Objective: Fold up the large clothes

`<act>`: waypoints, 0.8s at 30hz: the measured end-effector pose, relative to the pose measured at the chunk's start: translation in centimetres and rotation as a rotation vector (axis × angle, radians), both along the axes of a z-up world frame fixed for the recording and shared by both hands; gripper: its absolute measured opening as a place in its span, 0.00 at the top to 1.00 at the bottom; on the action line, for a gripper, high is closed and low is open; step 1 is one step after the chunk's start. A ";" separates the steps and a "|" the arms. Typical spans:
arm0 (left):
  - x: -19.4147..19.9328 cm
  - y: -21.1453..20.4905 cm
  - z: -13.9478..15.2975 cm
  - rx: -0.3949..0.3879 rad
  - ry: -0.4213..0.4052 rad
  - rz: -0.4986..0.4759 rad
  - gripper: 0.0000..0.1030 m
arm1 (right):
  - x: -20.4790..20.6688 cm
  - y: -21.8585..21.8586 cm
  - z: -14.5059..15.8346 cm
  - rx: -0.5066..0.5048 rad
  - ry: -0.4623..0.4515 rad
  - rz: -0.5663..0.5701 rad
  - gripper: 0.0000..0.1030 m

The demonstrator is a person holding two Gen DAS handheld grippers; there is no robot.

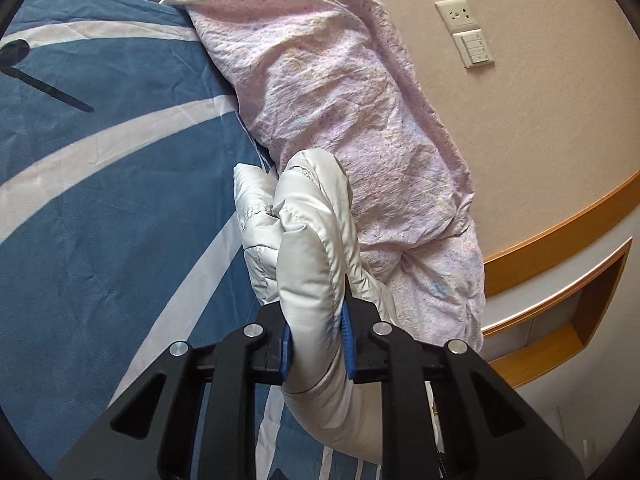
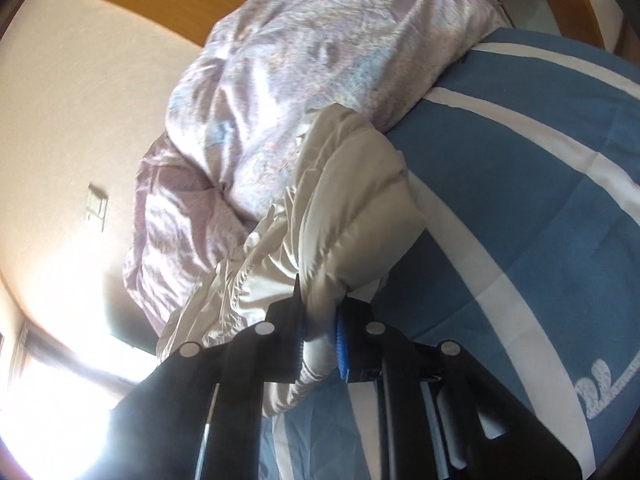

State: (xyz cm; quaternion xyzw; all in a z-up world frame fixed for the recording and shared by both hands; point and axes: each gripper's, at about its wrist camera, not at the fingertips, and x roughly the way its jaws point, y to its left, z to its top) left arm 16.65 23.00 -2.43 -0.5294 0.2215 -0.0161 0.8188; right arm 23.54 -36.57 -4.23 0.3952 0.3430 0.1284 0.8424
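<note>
Both grippers clamped on padded jacket, over bed.
Left gripper (image 1: pixel 316 340) and right gripper (image 2: pixel 320 340): fingers nearly closed, each pinching a fold of the white padded jacket (image 1: pixel 308 248). Jacket on blue-and-white bed cover (image 1: pixel 100 200), against the lilac quilt (image 1: pixel 340 92) at the bed's wall-side edge.

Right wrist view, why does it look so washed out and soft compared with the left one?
Right wrist view: window glare blows out the lower left, and the lilac quilt is smeared by blur. Left wrist view: even light, crisp quilted white jacket. Both bend straight edges, fisheye-style.
</note>
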 end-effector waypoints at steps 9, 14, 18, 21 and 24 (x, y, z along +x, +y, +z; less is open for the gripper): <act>-7.7 1.8 -0.8 -0.020 0.010 0.022 0.82 | -5.9 1.7 -0.5 -0.057 0.004 0.108 0.87; -10.5 2.2 -1.6 -0.029 0.020 0.048 0.82 | -8.6 2.7 -0.9 -0.123 0.009 0.144 0.87; -11.8 2.1 -2.5 -0.029 0.032 0.068 0.82 | -9.9 3.0 -1.7 -0.145 0.030 0.151 0.86; -12.0 1.9 -3.0 0.003 0.051 0.075 0.78 | -10.3 2.7 -2.2 -0.200 0.043 0.154 0.77; -11.9 1.9 -3.2 0.033 0.065 0.080 0.62 | -10.5 2.5 -1.6 -0.246 0.042 0.127 0.64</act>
